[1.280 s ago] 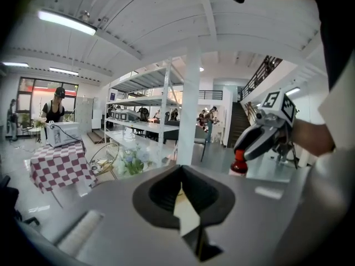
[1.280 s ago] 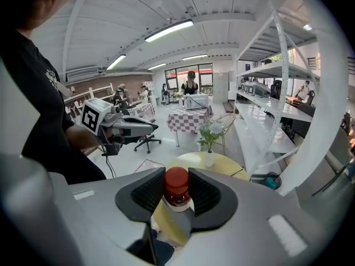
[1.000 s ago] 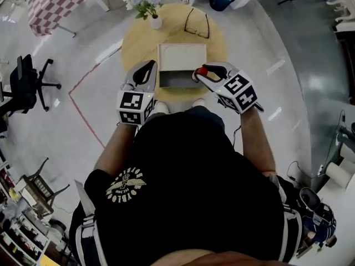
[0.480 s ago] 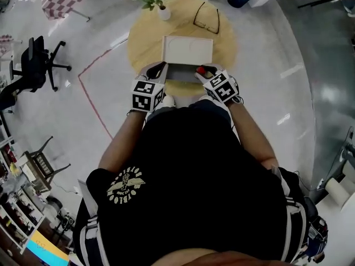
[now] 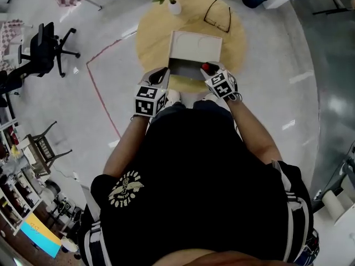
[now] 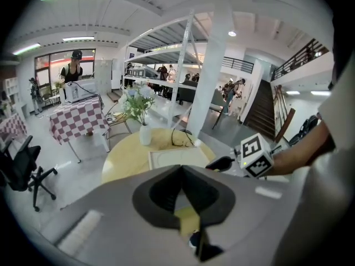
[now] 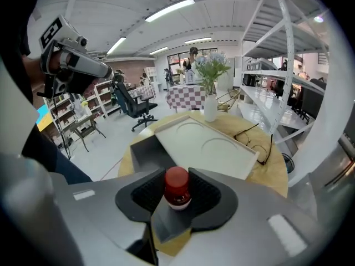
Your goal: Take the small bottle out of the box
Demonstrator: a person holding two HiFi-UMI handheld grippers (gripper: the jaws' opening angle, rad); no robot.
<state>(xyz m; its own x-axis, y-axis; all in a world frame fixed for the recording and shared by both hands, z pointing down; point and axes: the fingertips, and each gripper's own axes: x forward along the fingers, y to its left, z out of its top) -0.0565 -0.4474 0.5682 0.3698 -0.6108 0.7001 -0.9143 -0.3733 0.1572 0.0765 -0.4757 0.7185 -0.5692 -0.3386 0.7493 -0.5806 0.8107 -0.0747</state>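
Note:
The small bottle (image 7: 177, 188), white with a red cap (image 5: 204, 67), stands upright between the pads of my right gripper (image 7: 178, 174), which is shut on it. It hangs over the front right corner of the open box (image 5: 186, 68), whose grey inside (image 7: 145, 152) shows just beyond the jaws. The cream lid (image 5: 195, 45) lies flat behind the box. My left gripper (image 5: 162, 72) sits at the box's front left corner. Its jaws are shut together with nothing in them (image 6: 181, 169).
The box rests on a round yellow table (image 5: 155, 40). A white vase of flowers (image 7: 210, 106) stands at the table's far edge, and black glasses (image 5: 217, 15) lie beside the lid. A black office chair (image 5: 47, 51) and a checkered table (image 6: 77, 121) stand on the floor around.
The head view has swung, so the table now sits higher and further right. Both grippers stay at the box's front edge, looking smaller. The bottle remains in the right gripper.

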